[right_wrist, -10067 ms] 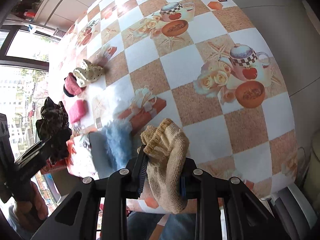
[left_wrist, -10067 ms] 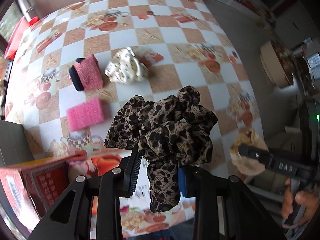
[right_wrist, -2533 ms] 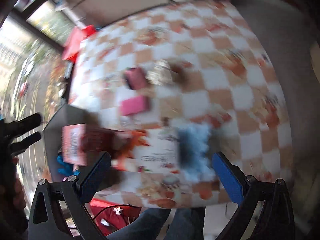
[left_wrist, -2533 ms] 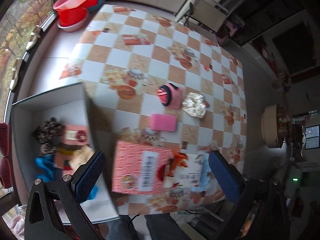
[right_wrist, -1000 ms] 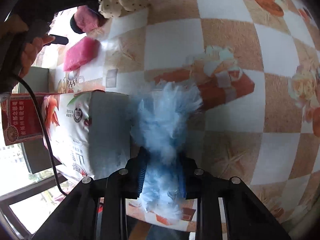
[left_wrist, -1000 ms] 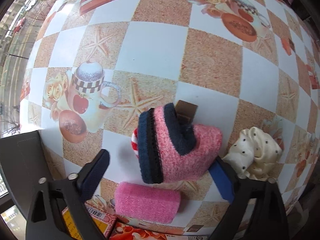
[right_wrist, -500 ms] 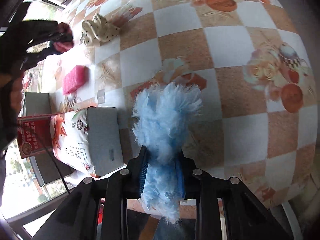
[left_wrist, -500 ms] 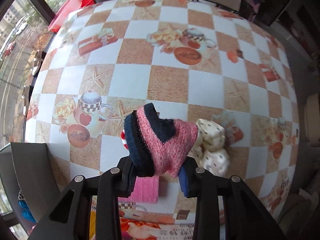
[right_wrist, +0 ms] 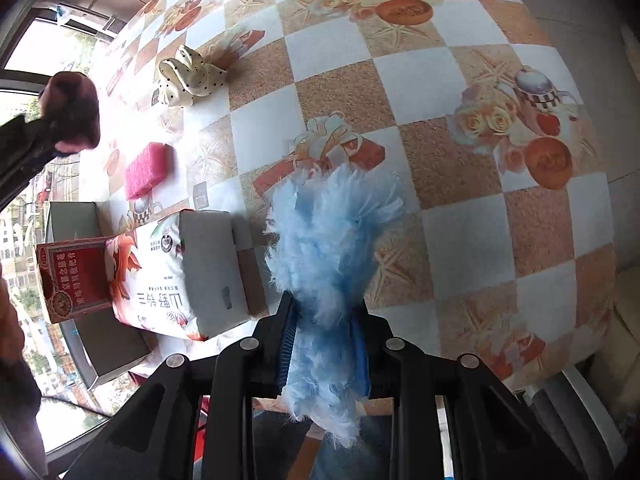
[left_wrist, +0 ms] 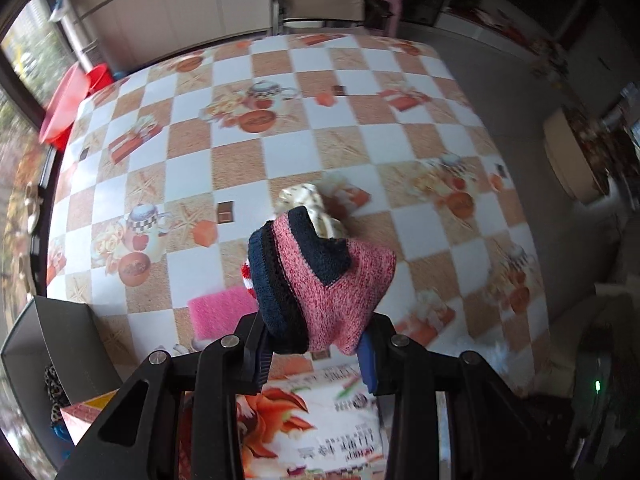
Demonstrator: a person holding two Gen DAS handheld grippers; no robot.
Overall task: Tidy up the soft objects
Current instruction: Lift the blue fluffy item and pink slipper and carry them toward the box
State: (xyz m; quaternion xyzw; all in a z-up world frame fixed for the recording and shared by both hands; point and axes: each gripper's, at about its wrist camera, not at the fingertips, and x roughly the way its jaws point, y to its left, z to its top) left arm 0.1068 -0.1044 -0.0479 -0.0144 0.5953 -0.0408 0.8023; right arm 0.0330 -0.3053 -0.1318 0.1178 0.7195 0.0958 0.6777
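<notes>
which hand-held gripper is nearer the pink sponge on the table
Left. The left hand-held gripper, shut on a pink sock, hangs just above the pink sponge; the right hand-held gripper is farther, beyond the box.

Right hand-held gripper point(right_wrist: 325, 354) clamped on fluffy blue duster cloth point(right_wrist: 330, 248), raised above worktop point(right_wrist: 460, 184). Left of cloth: printed tissue pack point(right_wrist: 176, 272). Beyond pack: pink sponge point(right_wrist: 145, 170), polka-dot scrunchie point(right_wrist: 190, 76).

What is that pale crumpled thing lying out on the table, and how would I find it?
On the checkered tablecloth, look beyond the printed tissue pack and the flat pink sponge. The cream scrunchie lies there loose. Only it is ruffled, pale, with tiny dark dots.
</notes>
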